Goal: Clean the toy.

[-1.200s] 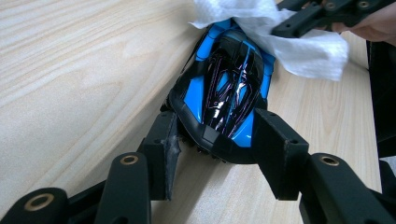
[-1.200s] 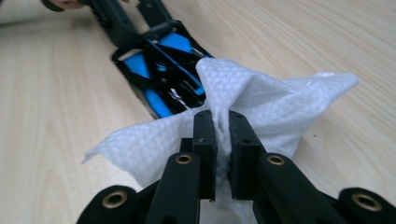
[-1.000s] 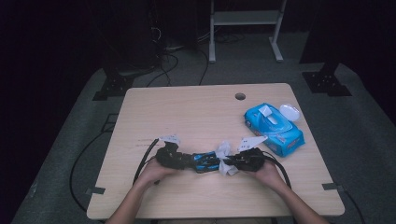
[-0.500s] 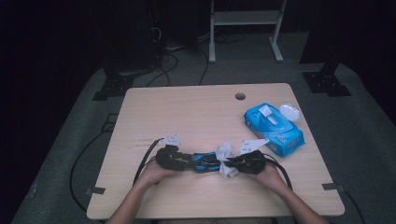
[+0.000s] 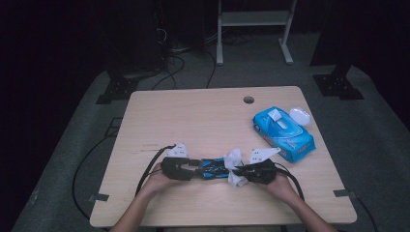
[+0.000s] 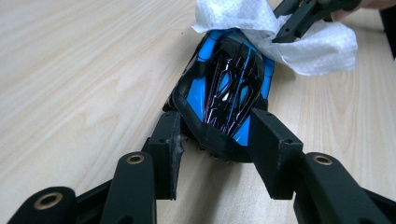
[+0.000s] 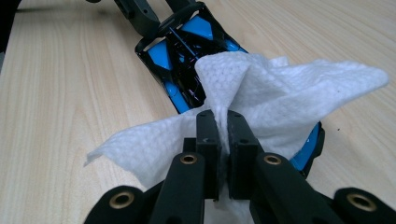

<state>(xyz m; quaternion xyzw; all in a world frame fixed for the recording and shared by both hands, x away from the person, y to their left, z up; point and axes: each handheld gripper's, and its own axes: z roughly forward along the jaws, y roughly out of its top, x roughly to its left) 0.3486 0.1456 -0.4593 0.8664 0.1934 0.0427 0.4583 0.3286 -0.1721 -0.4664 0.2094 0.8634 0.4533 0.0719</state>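
Blue-and-black toy car (image 6: 229,98) lies on the bench (image 5: 193,116), clamped at one end by the left gripper (image 6: 215,154); the right gripper (image 7: 223,140), clenched on a white wipe (image 7: 261,102), rubs its other end, so next comes another wiping stroke along the body

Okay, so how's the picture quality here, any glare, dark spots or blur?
High view: table lit, room around it dark. Left gripper view: glare streaks on the glossy car, near tool arms soft. Right gripper view: wipe sharp, far table slightly blurred.
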